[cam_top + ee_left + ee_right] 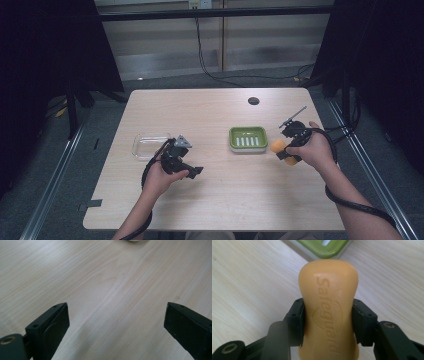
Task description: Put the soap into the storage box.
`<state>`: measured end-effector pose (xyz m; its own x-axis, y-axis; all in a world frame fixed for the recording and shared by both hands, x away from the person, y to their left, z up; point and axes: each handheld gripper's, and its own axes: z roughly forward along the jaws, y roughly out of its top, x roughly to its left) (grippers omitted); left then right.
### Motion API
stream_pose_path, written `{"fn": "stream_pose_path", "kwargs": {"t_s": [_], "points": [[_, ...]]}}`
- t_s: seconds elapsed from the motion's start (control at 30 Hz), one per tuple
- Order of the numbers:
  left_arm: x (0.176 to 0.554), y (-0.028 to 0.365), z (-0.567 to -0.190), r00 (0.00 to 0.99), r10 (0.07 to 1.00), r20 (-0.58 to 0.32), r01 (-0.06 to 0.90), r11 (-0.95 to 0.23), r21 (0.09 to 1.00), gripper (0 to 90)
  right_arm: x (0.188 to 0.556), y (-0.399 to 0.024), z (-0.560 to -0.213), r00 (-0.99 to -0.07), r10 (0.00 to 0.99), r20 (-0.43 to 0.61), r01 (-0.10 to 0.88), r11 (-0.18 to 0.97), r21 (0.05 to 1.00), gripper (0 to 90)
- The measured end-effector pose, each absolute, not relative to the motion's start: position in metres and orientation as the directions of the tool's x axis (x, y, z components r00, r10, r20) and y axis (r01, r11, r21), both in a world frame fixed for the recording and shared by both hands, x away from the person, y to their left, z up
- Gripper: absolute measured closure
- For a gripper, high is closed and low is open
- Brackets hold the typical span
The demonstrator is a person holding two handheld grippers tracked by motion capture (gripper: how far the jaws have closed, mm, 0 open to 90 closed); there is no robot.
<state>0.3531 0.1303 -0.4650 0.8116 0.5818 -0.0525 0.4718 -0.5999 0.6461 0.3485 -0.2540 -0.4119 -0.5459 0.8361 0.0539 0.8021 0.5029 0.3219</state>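
An orange soap bar [328, 297] with a stamped brand name sits between the black jaws of my right gripper [327, 322], which is shut on its waist. In the high view the soap bar [278, 146] and my right gripper [286, 150] hover just right of the green soap dish [248, 138]; a corner of that green dish [322, 248] lies beyond the soap. My left gripper [192, 171] rests at the table's left-middle, right of a clear lid-like tray [148, 145]. Its jaws [116, 325] stand wide open over bare wood.
The light wooden table [220, 200] has a dark round hole [253, 100] near the far edge. Black cables trail from both grippers off the near side. Dark frames stand left and right of the table.
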Motion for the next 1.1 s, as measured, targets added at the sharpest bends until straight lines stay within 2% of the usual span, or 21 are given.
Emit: {"fn": "stream_pose_path", "kwargs": {"t_s": [1.1], "points": [[0.352, 0.129, -0.465, 0.818, 0.573, -0.050, 0.465, -0.608, 0.643, 6.3, 0.371, -0.239, -0.409, -0.574, 0.816, 0.058, 0.784, 0.528, 0.326, 50.1]]}}
